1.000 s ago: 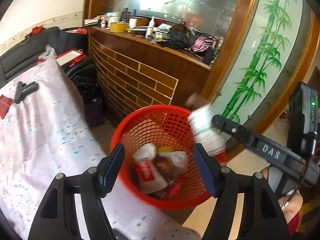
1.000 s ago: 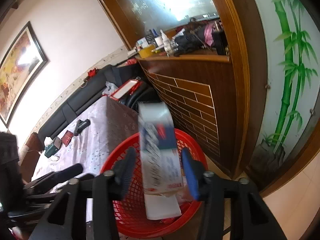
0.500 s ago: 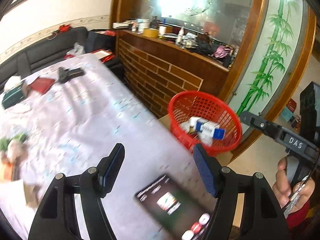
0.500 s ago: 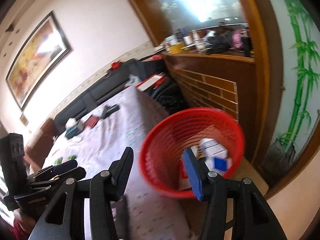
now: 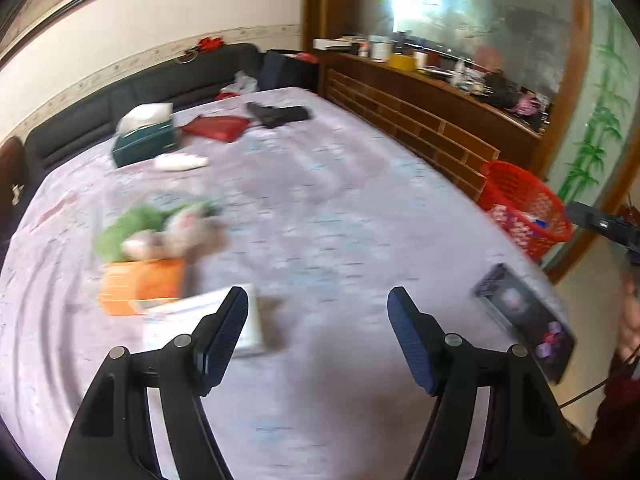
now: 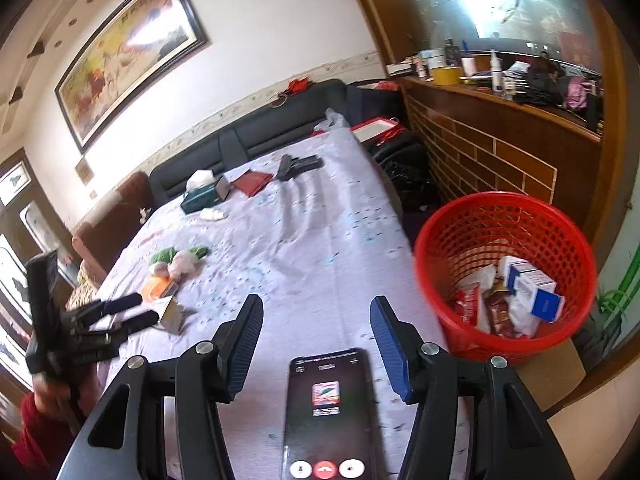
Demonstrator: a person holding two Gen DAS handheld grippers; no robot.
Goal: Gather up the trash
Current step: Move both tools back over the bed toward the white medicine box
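A red mesh basket (image 6: pixel 504 208) stands off the table's right edge and holds white-and-blue boxes (image 6: pixel 532 284) and red wrappers. My right gripper (image 6: pixel 316 302) hovers over the near table, its jaws opening with nothing between them. My left gripper (image 5: pixel 316 294) is open and empty above the cloth. Just past its left finger lie a white box (image 5: pixel 248 320), an orange box (image 5: pixel 140 284) and a green-and-pink crumpled heap (image 5: pixel 160 232). A white tissue wad (image 5: pixel 180 162) lies farther back. The left wrist view is blurred.
A lit phone (image 6: pixel 328 408) lies under the right gripper. A teal tissue box (image 5: pixel 144 142), a red wallet (image 5: pixel 216 126) and a black gun-shaped tool (image 5: pixel 276 114) sit at the far end. A black sofa (image 6: pixel 256 136) and a cluttered wooden counter (image 6: pixel 500 128) border the table.
The right gripper let a white box go into the basket. Both grippers then swung left, away from the basket and over the table; the left one now faces the boxes.
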